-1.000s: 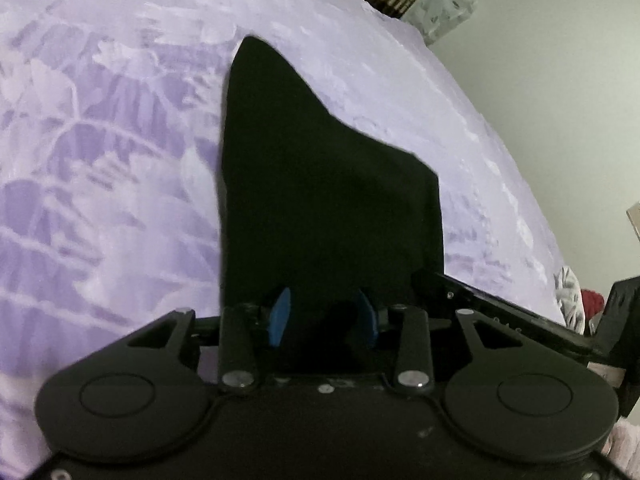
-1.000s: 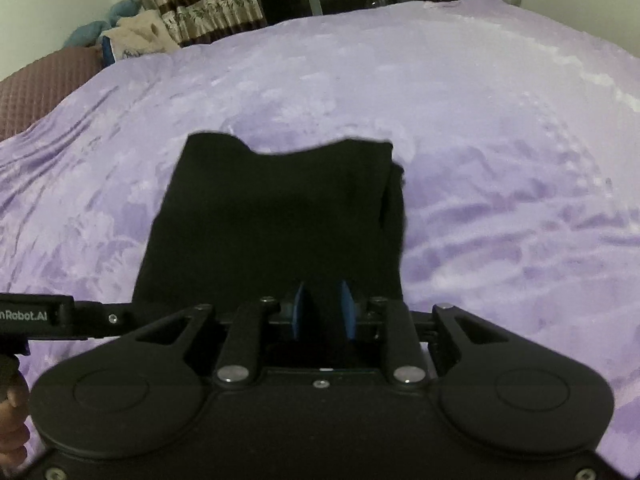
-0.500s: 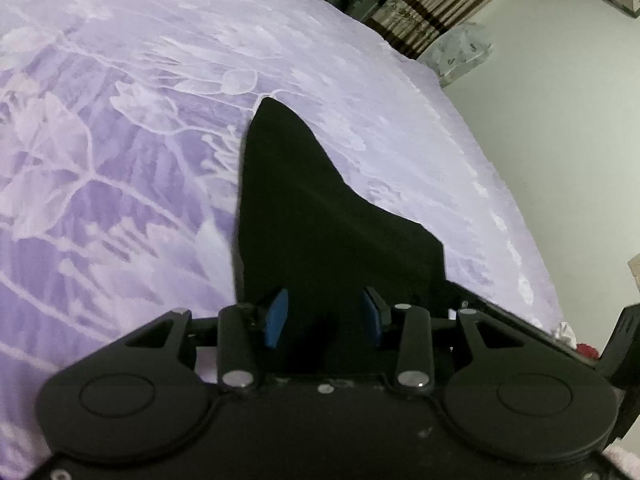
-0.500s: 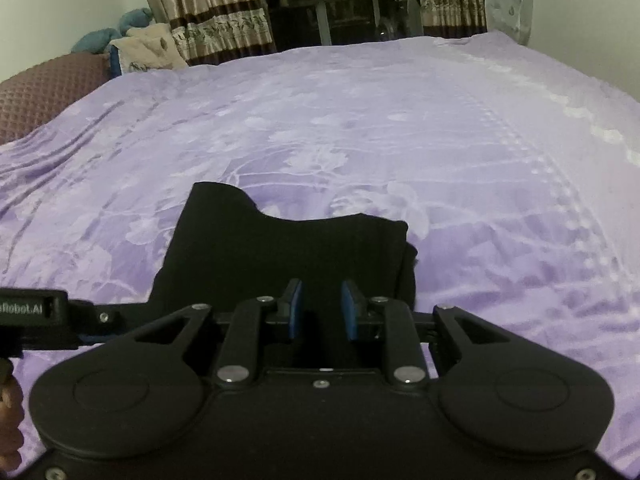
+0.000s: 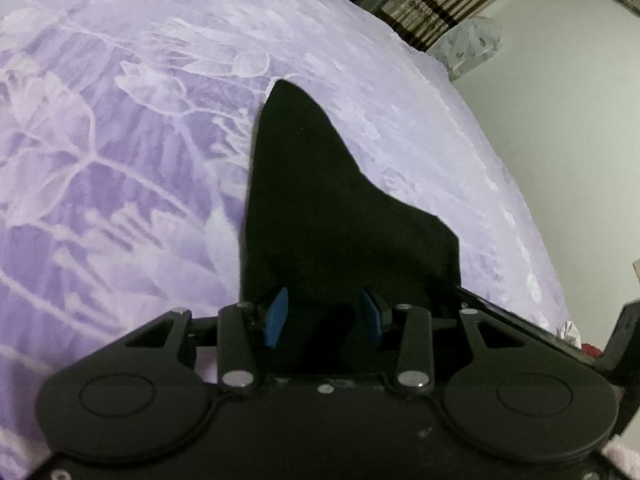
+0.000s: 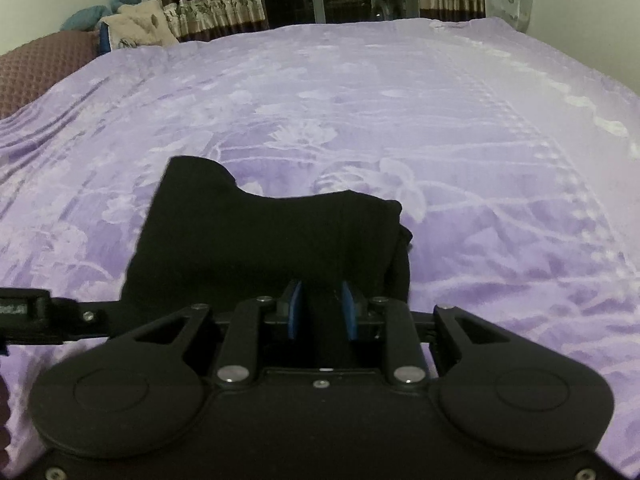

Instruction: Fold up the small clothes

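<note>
Small black knit garment (image 5: 340, 216) hung over the purple floral bedspread (image 5: 120, 160), unfolded; left tool (image 5: 325, 316) & right tool (image 6: 319, 312) each pinched its near edge. Folding pending.

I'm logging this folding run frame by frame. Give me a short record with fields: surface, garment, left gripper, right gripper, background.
surface: purple floral bedspread, wide and mostly bare
garment: black garment, one edge lifted by both grippers, far end trailing toward the bedspread
left gripper: blue pads wide apart with black cloth bunched between them; whether they press on it cannot be told
right gripper: blue pads close together, clamped on a fold of the garment
background: striped curtains behind the bed, pale wall at the side
</note>
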The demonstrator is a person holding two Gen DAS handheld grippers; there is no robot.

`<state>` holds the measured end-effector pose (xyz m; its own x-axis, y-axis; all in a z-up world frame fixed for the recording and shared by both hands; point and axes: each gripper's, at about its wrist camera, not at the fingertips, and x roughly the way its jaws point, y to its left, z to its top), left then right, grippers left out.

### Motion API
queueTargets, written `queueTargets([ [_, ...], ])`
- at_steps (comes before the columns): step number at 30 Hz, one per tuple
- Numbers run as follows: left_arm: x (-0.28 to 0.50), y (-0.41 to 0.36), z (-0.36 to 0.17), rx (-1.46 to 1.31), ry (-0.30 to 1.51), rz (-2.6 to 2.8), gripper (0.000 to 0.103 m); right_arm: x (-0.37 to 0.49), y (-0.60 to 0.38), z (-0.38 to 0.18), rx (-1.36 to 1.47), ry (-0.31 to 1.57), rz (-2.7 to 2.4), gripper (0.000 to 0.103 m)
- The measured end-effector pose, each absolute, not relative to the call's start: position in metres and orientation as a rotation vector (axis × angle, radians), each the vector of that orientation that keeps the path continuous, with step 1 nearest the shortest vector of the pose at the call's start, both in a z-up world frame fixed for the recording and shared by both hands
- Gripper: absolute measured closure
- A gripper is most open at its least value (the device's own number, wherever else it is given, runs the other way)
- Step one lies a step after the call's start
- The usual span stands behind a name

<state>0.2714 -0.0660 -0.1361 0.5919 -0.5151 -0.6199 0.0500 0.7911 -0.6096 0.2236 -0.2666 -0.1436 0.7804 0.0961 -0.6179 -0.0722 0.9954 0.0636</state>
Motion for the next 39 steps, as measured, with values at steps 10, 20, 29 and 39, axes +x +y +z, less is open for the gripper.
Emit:
queueTargets([
  [10, 0.204, -0.07, -0.112, -0.552, 0.847, -0.477, 0.061, 0.137, -0.269, -0.131, 0.028, 0.628, 0.179, 0.085],
  [20, 0.167, -0.068, -0.156, -0.612, 0.936, -0.443, 0.059, 0.102, -0.272, -0.169, 0.027, 0.709, 0.135, 0.085],
  [29, 0.161, -0.057, -0.136, -0.556, 0.95, -0.487, 0.057, 0.095, -0.29, -0.151, 0.062, 0.707, 0.176, 0.074],
  [39, 0.227, -0.015, -0.157, -0.812, 0.885, -0.254, 0.049, 0.18, -0.383, -0.163, 0.613, 0.722, 0.279, 0.039],
])
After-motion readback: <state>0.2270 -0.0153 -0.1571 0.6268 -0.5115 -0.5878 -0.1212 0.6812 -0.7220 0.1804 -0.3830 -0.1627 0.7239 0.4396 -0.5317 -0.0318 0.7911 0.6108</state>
